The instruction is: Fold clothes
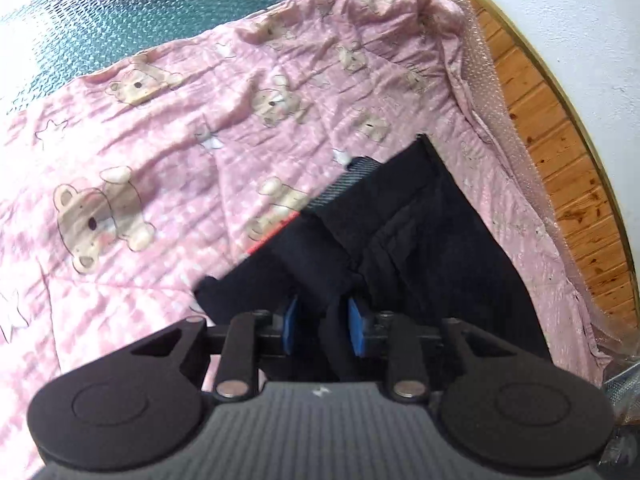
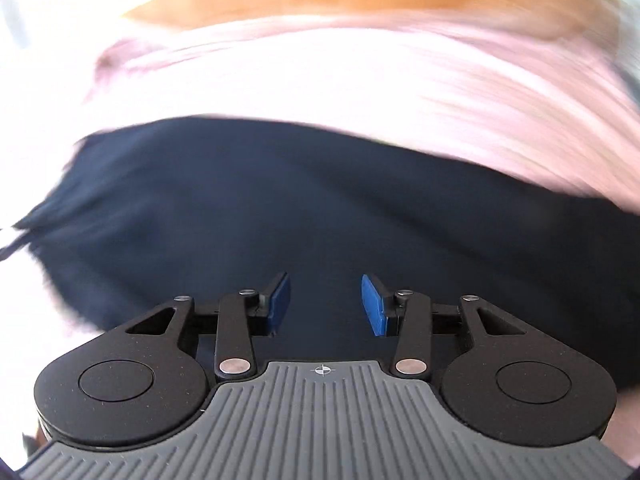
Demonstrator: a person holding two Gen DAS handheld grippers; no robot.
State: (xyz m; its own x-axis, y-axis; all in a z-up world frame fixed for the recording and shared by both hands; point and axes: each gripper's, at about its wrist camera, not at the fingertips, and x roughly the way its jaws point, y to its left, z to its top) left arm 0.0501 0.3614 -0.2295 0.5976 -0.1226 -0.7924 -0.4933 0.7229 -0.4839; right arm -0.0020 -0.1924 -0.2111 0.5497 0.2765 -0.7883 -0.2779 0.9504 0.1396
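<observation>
Left wrist view: a crumpled pink bedsheet printed with brown teddy bears (image 1: pixel 160 152) covers the bed, with a wooden-plank strip (image 1: pixel 560 152) along its right side. A dark navy cloth garment (image 1: pixel 432 232) lies at the sheet's right edge. The left gripper (image 1: pixel 326 322) has a fold of it bunched between its blue pads (image 1: pixel 357 330), seemingly pinched. The right gripper (image 2: pixel 325 304), blurred, hovers over the same garment with jaws apart, holding nothing.

two wrist views, steeply downward, close over one dark garment (image 1: pixel 420 232) on pink bedding (image 1: pixel 160 152)
</observation>
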